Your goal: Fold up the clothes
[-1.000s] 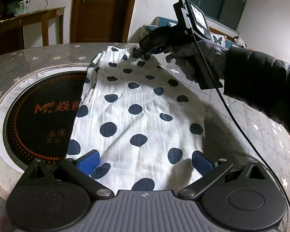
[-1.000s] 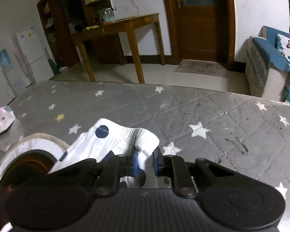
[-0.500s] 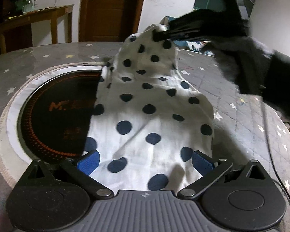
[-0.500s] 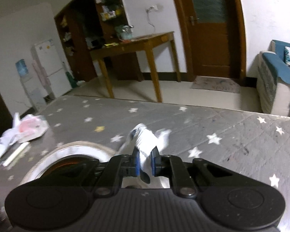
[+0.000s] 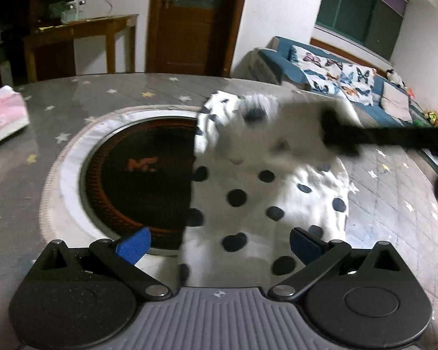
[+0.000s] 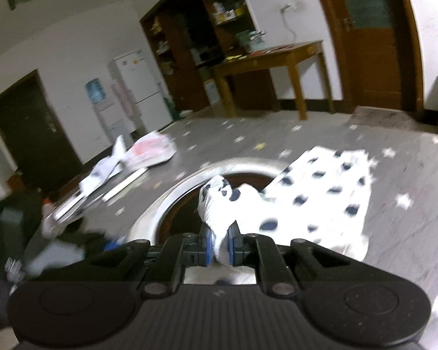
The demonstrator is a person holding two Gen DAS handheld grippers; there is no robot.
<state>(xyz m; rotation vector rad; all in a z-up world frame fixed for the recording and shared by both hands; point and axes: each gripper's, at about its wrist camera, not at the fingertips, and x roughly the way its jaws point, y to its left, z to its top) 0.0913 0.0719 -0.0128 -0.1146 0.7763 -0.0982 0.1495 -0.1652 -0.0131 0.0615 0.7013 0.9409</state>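
A white garment with dark polka dots (image 5: 257,192) lies on the grey star-patterned table, partly over a round black cooktop (image 5: 137,175). My left gripper (image 5: 219,243) is open, its blue pads on either side of the garment's near end, not clamping it. My right gripper (image 6: 220,246) is shut on the garment's far corner (image 6: 219,204) and holds it lifted and folded back over the rest of the cloth (image 6: 324,198). In the left wrist view the right gripper (image 5: 333,137) shows as a blurred dark bar above the garment.
The cooktop's pale ring (image 6: 172,195) is set in the grey table (image 5: 73,93). A pink-and-white plastic bag (image 5: 3,113) lies at the table's left; it also shows with papers in the right wrist view (image 6: 149,151). A blue sofa (image 5: 344,78) and wooden side table (image 6: 271,55) stand beyond.
My right gripper has lifted the garment's far corner and swung it back toward the near end, over the rest of the cloth. My left gripper has stayed open at the near end.
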